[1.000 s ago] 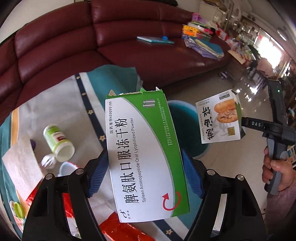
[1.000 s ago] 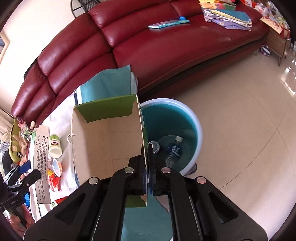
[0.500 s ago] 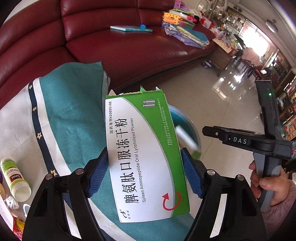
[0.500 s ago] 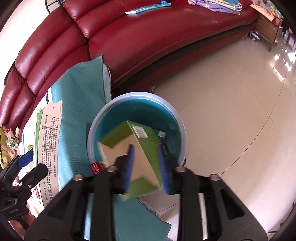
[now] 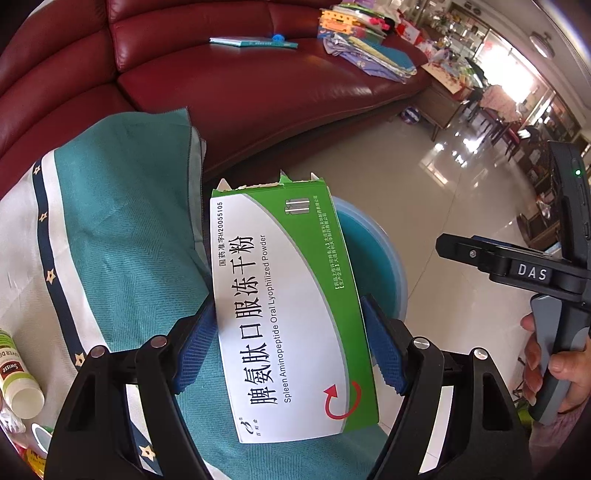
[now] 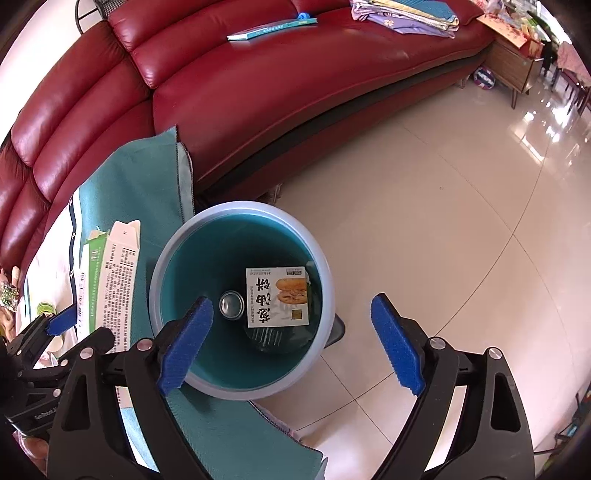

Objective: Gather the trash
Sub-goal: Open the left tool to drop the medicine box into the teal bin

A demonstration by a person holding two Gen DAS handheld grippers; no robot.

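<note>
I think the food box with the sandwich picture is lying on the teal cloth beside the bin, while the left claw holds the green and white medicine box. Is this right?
Not quite. The food box lies inside the bin, next to a can, not on the teal cloth; the right wrist view shows this. The left claw does hold the green and white medicine box.

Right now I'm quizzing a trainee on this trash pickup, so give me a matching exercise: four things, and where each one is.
Things:
1. green-and-white medicine box
2. sandwich box
3. book
4. white bottle

Places:
A. on the sofa seat
B. inside the bin
C. lying on the cloth
D. between the left gripper fingers

Pairs: 1-D, 2-B, 3-A, 4-C
</note>
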